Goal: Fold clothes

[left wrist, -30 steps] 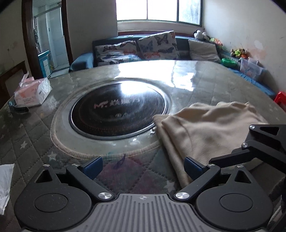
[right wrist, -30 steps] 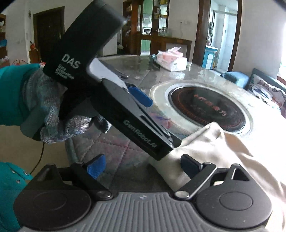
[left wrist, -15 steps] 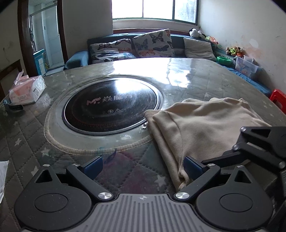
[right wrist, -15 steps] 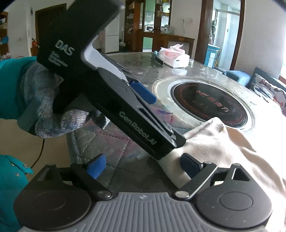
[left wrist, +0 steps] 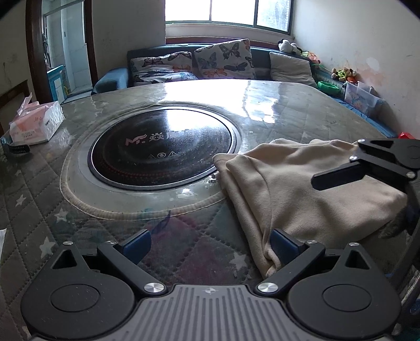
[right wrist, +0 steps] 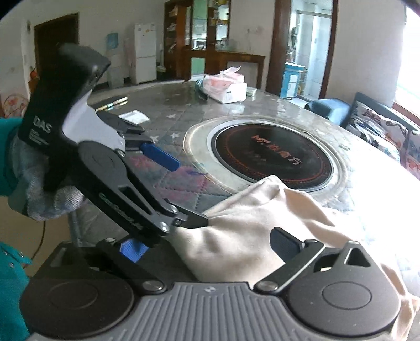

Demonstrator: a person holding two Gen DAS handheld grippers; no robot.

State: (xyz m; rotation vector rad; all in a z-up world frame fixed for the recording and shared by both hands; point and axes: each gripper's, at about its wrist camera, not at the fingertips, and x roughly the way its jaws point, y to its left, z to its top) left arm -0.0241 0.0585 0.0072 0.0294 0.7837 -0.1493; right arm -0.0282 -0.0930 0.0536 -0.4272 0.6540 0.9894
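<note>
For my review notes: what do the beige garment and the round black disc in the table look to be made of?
The beige garment looks like soft matte knit or fleece: no shine, a faint nap, rounded limp folds. The black disc looks like glossy glass or ceramic, likely an inset induction hob: it mirrors the window sharply and carries printed lettering. The table seems to be quilted fabric under a clear glossy cover.

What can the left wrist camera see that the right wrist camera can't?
Only the left wrist view shows the window and the stuffed toys by the wall. Only the right wrist view shows the white fridge, the wooden shelves and the gloved hand holding the left gripper. Both show the cream garment, the black round cooktop, the tissue box and the butterfly cushions.
</note>
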